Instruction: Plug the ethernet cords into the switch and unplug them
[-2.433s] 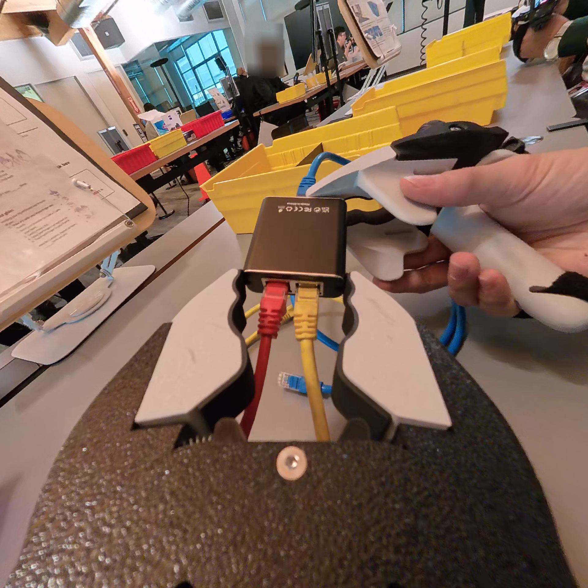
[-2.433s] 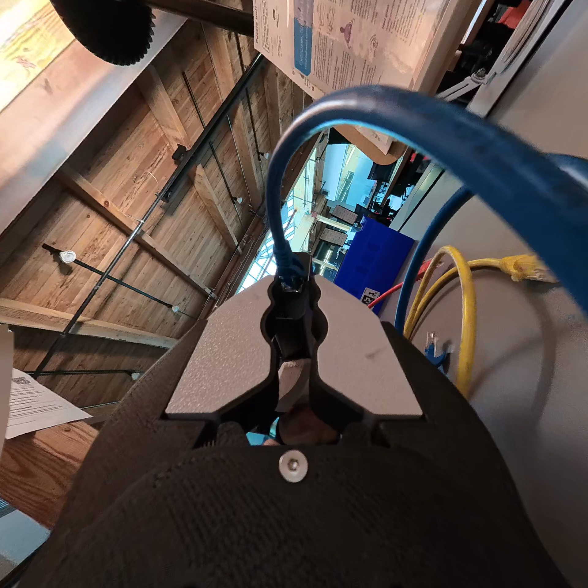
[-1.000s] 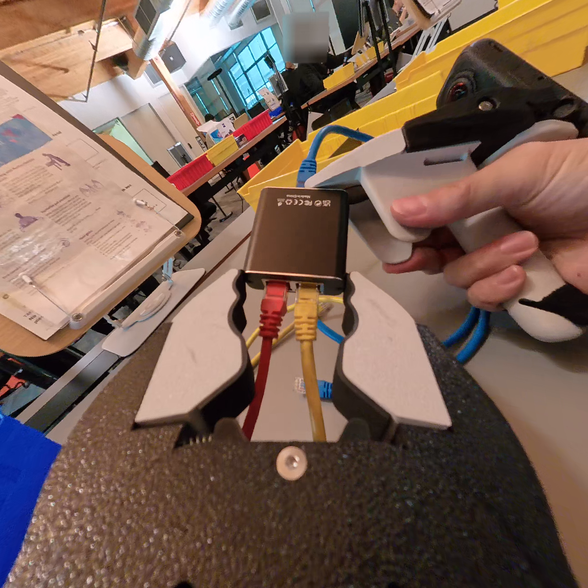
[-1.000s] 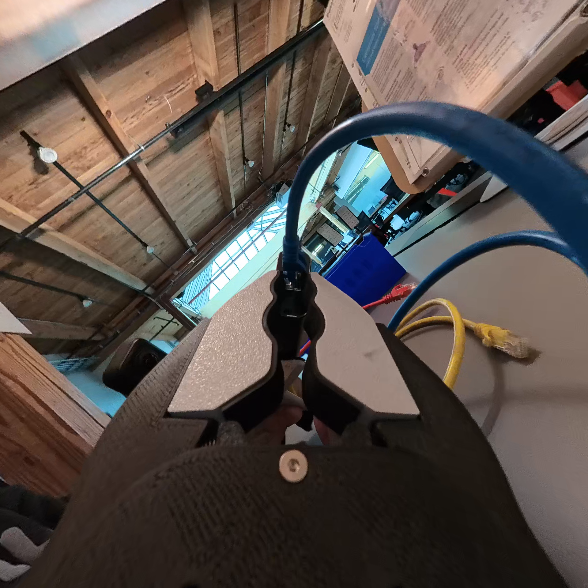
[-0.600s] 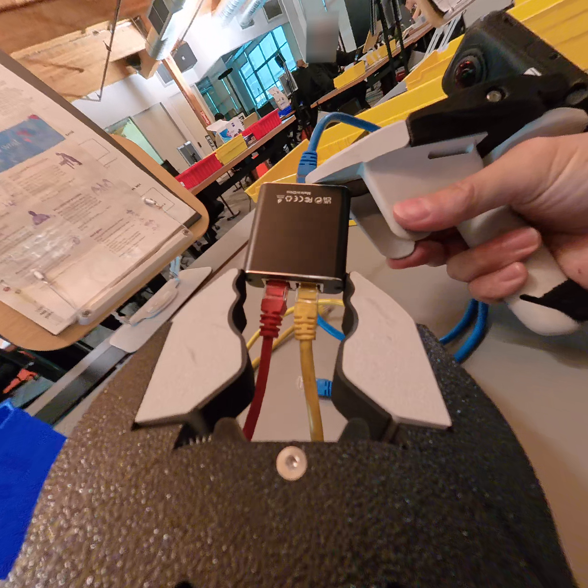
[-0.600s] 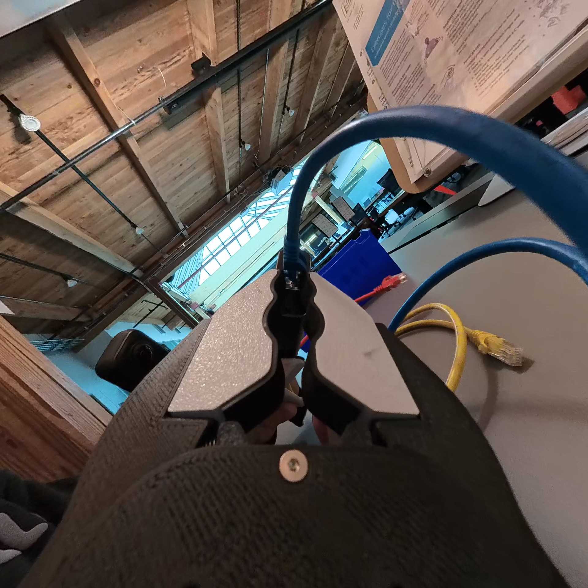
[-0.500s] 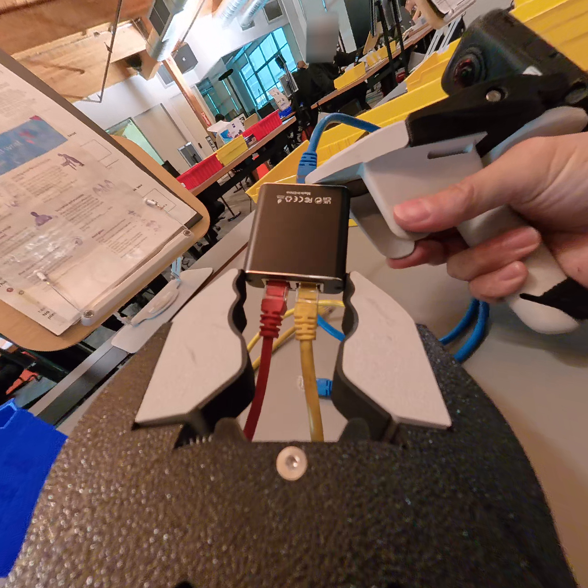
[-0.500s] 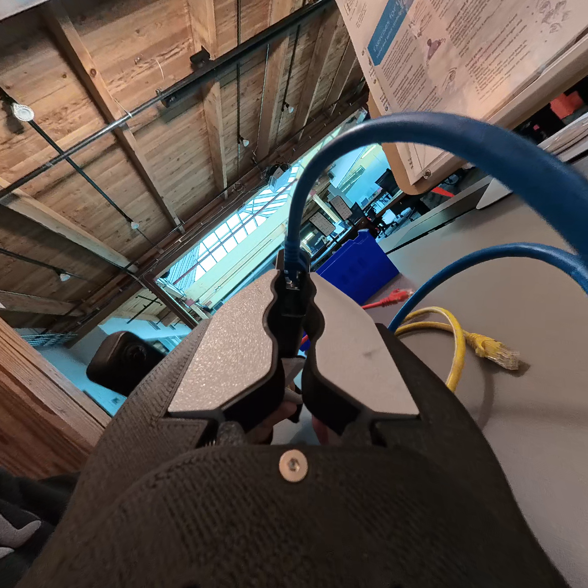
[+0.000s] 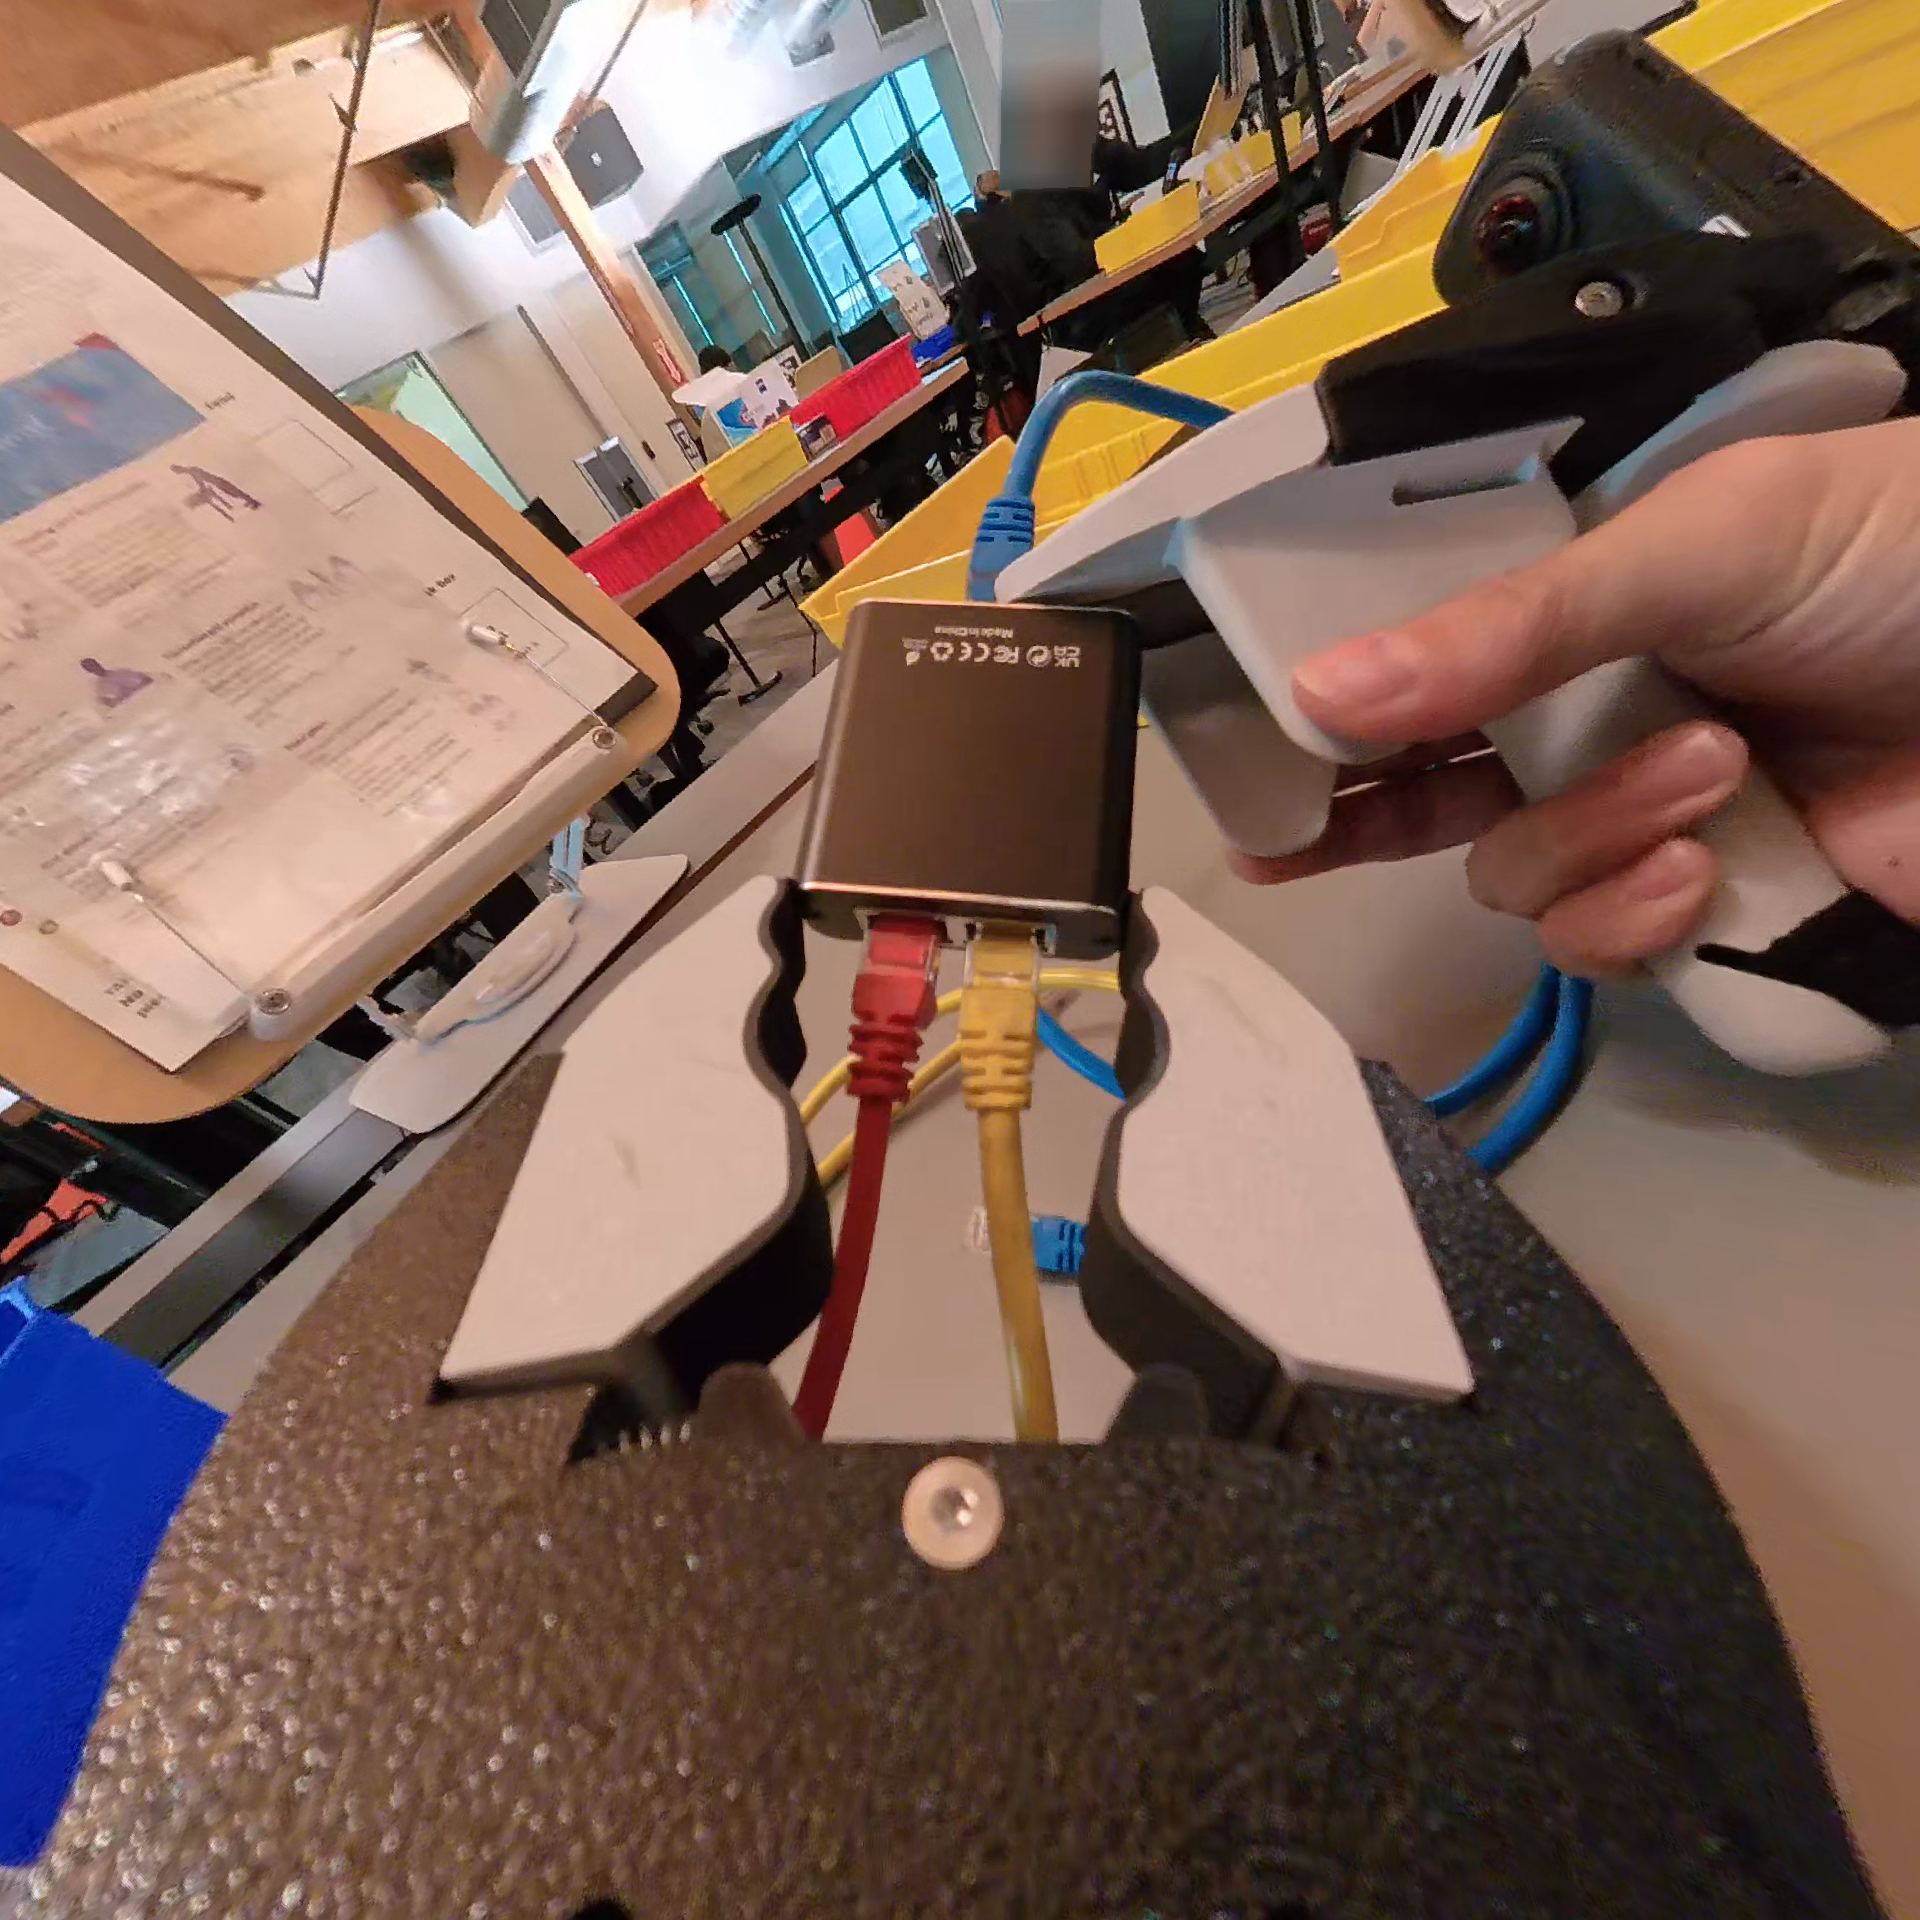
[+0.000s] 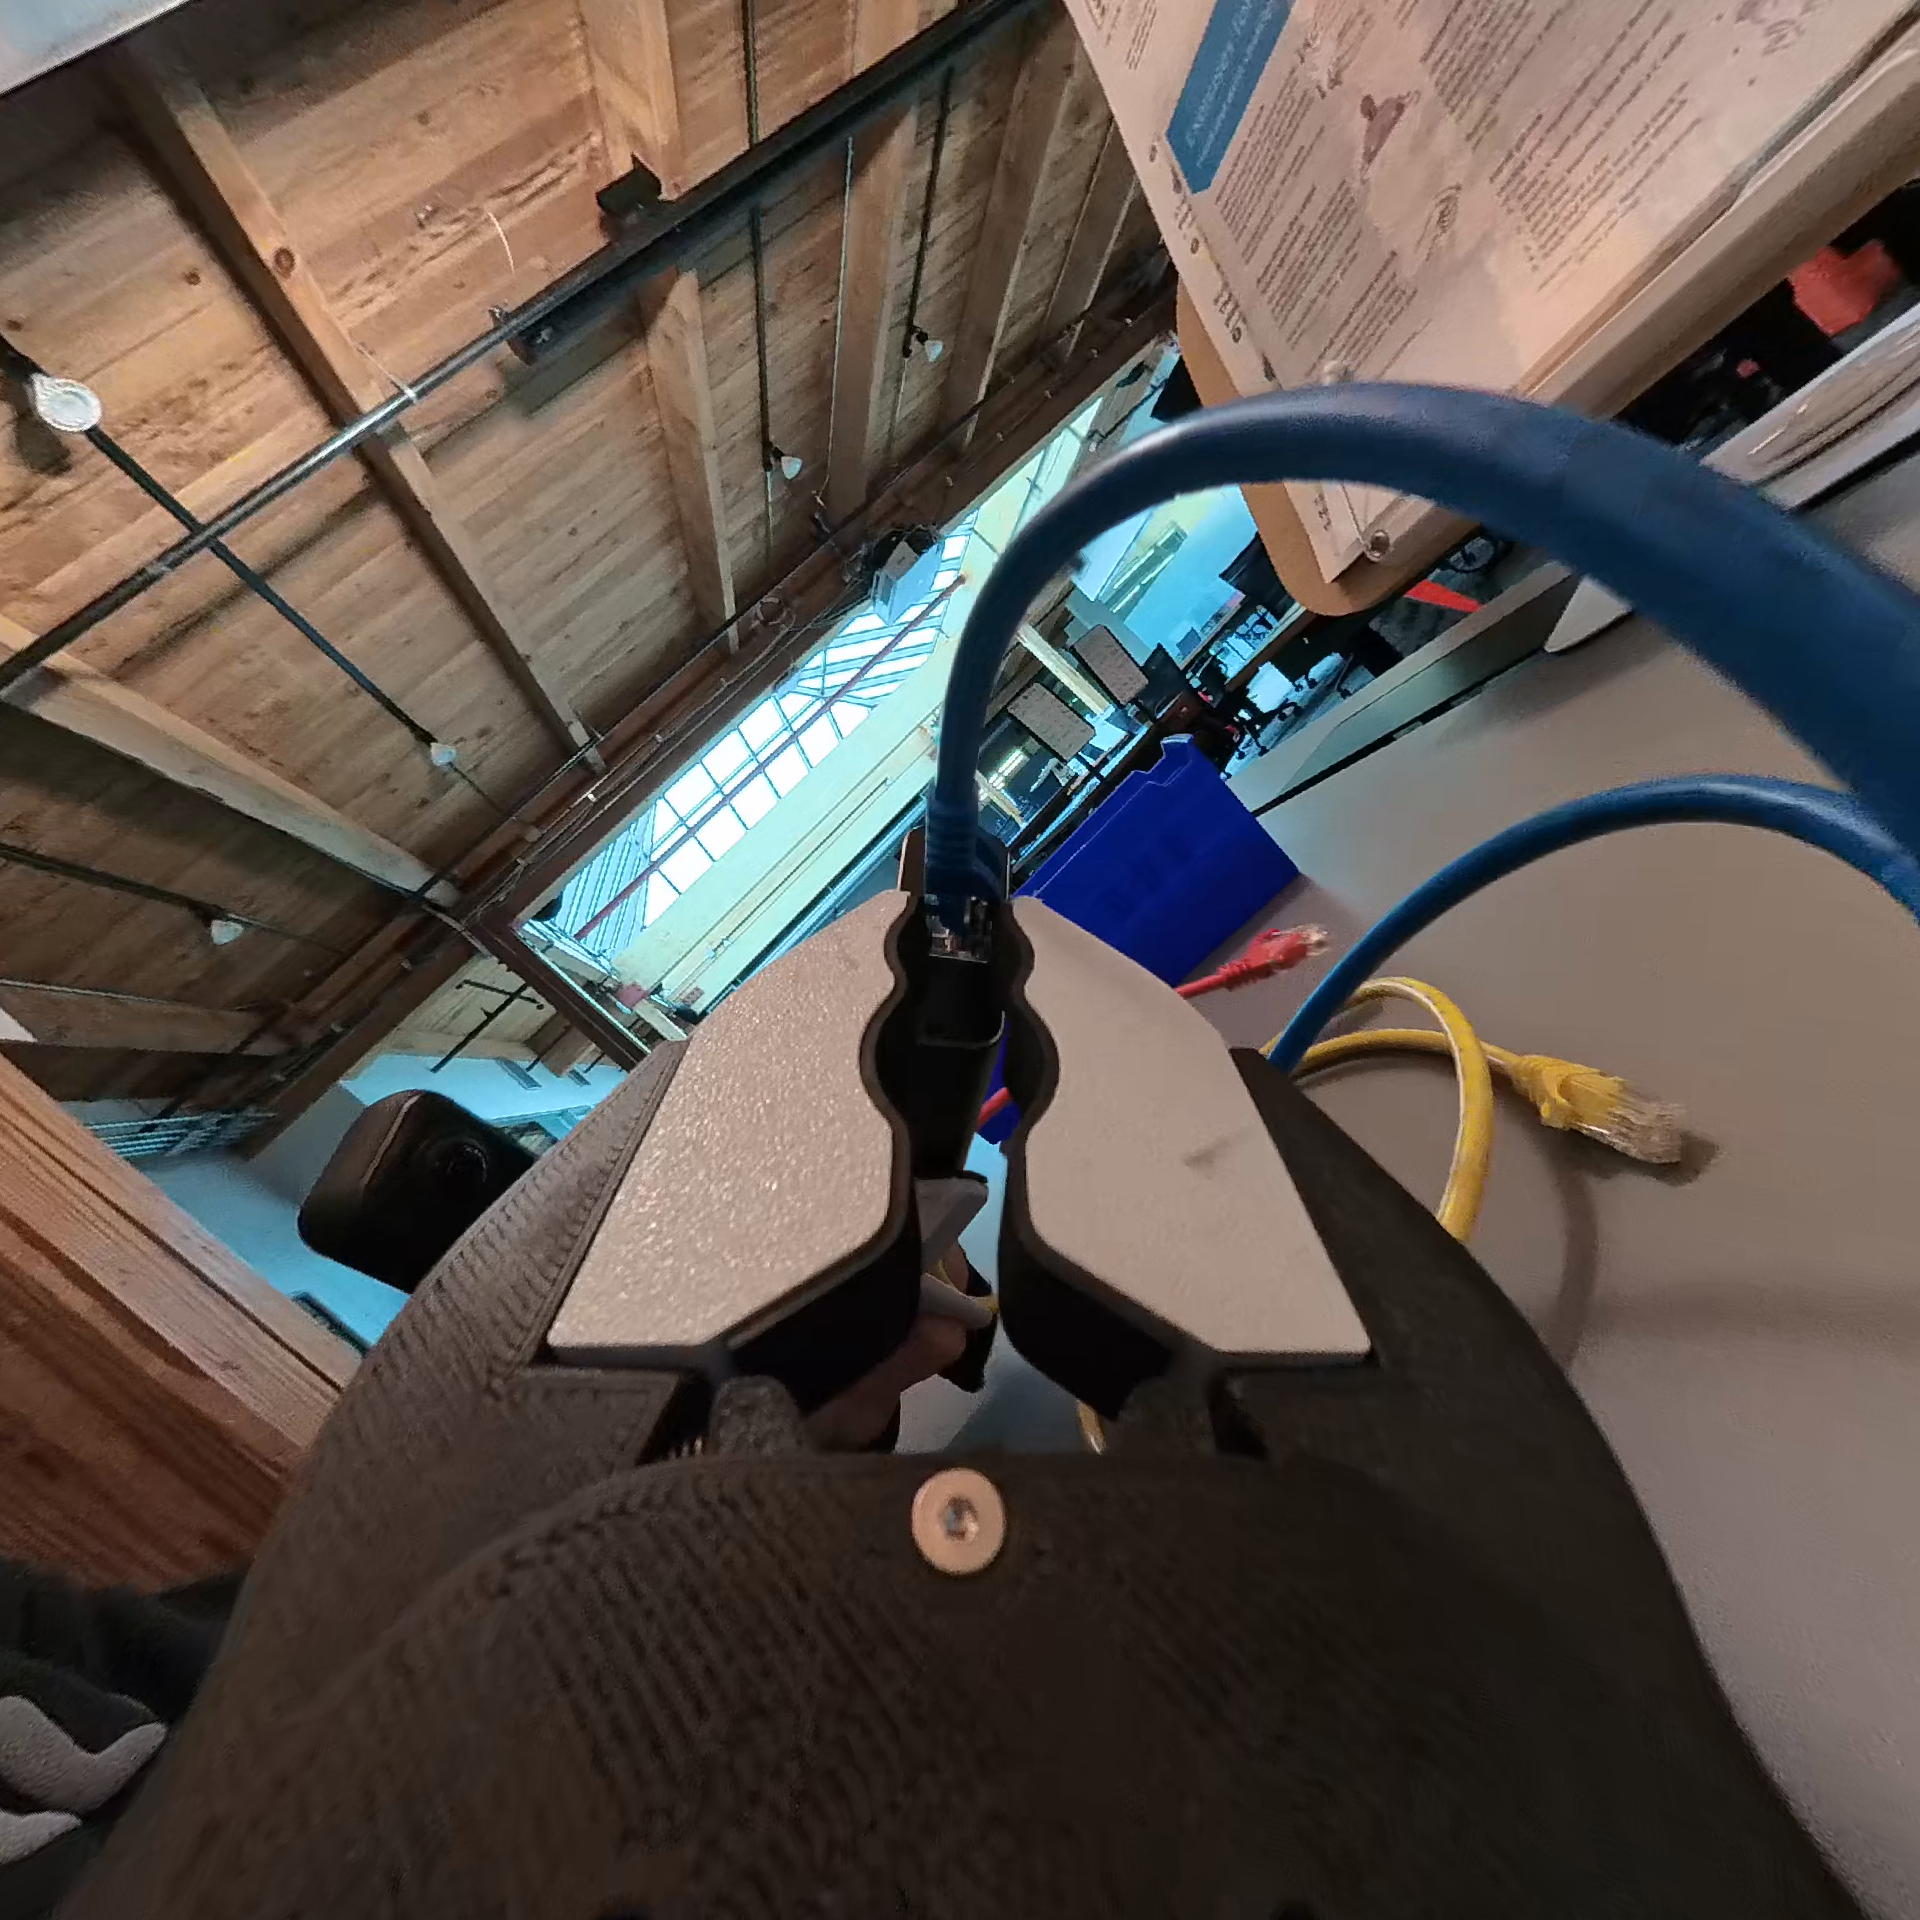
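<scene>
Switch: the small black metal ethernet switch [image 9: 971, 764] is gripped at its near end between the jaws of the left gripper [image 9: 961, 925], lifted above the grey tabletop [image 9: 1704, 1299], long axis pointing away from the camera.
Plugged cords: the red ethernet cord [image 9: 883, 1049] and the yellow ethernet cord [image 9: 1000, 1049] sit side by side in the near-face ports and trail back between the jaws.
Right gripper [image 10: 961, 951]: its jaws are closed on the clear plug of the blue ethernet cord [image 10: 956, 821], whose cable arches up and off to the right.
Key relation: the blue plug hovers at the switch's far right corner, just behind it; whether a port lies there is hidden.
Likely step: lining the blue plug up with the switch's long axis.
Loose ends: the spare yellow plug [image 10: 1590, 1101] and red plug [image 10: 1273, 951] lie on the tabletop.
</scene>
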The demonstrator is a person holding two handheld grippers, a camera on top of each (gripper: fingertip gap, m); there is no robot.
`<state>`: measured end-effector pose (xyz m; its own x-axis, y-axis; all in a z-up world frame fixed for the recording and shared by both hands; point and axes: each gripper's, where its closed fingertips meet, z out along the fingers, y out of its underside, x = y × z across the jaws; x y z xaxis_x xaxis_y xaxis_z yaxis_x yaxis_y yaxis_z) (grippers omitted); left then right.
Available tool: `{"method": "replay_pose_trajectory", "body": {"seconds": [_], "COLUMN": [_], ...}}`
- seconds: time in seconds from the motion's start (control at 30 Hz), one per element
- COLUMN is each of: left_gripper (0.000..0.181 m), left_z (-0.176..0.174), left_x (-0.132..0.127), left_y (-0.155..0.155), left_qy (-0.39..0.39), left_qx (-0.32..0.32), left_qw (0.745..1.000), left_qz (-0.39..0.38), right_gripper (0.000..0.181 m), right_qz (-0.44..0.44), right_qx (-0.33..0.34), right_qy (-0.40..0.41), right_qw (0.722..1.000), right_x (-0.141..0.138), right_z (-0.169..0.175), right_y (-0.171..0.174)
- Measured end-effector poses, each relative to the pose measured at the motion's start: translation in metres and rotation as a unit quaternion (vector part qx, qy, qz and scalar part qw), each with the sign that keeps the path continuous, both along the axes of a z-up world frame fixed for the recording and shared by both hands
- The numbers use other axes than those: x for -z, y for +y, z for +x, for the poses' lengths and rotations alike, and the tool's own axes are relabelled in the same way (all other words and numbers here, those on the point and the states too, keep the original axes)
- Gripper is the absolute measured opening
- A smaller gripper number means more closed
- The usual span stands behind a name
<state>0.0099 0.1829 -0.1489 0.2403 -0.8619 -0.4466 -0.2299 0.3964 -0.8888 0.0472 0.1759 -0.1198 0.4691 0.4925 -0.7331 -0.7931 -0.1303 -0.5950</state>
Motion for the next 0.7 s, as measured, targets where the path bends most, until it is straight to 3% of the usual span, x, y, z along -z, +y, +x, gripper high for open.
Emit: {"method": "replay_pose_trajectory", "body": {"seconds": [0.33,0.7], "left_gripper": [0.058,0.058], "left_z": [0.0004,0.0004], "left_x": [0.001,-0.0045], "left_y": [-0.0007,-0.0046], "left_qy": [0.009,-0.001], "left_qx": [-0.006,-0.008], "left_qw": [1.0,0.999], "left_qz": [0.015,0.044], "right_gripper": [0.012,0.007], "right_qz": [-0.019,0.033], "right_qx": [0.013,0.001], "right_qy": [0.009,0.013], "right_qw": [1.0,0.999], "right_x": [0.0052,-0.0004], "right_z": [0.0032,0.0006], "right_y": [0.0015,-0.0054]}}
